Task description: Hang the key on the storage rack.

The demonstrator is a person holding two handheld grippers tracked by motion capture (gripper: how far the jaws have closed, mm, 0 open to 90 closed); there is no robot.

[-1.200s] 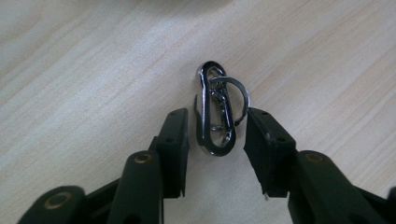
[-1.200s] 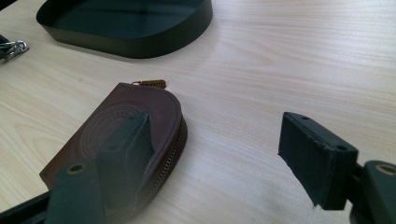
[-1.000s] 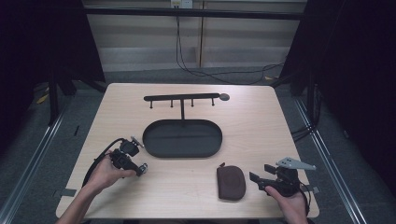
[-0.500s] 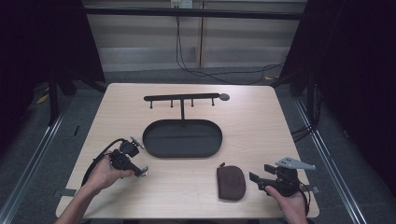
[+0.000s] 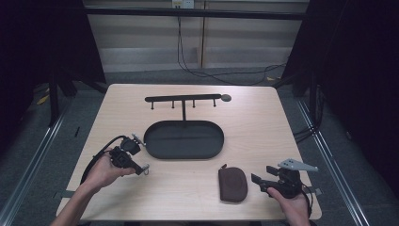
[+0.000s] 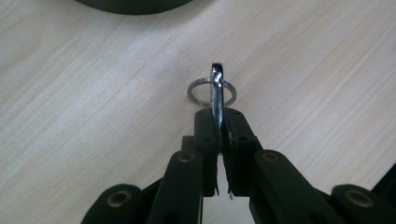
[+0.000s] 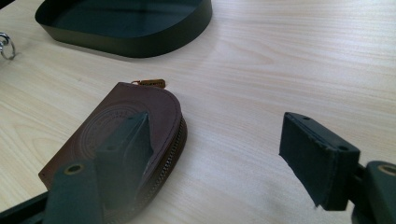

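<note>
Nothing shifted since earlier, left claw [image 6: 218,122] clenched on key ring [image 6: 212,89] at worktop's [image 5: 263,127] 8 o'clock, right claw [image 7: 219,154] released beside brown zip pouch [image 7: 116,140] at 5 o'clock.

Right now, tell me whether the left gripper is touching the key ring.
Touching. The left gripper view shows the left gripper with its jaws shut on a metal clip that carries the key ring, above the table.

Bare bench [image 5: 263,117] lies open to the right of the black oval tray [image 5: 183,139]. The brown pouch [image 5: 232,183] sits just beside the right tongs [image 5: 258,181], and the hook rack [image 5: 183,100] stands behind the tray.
</note>
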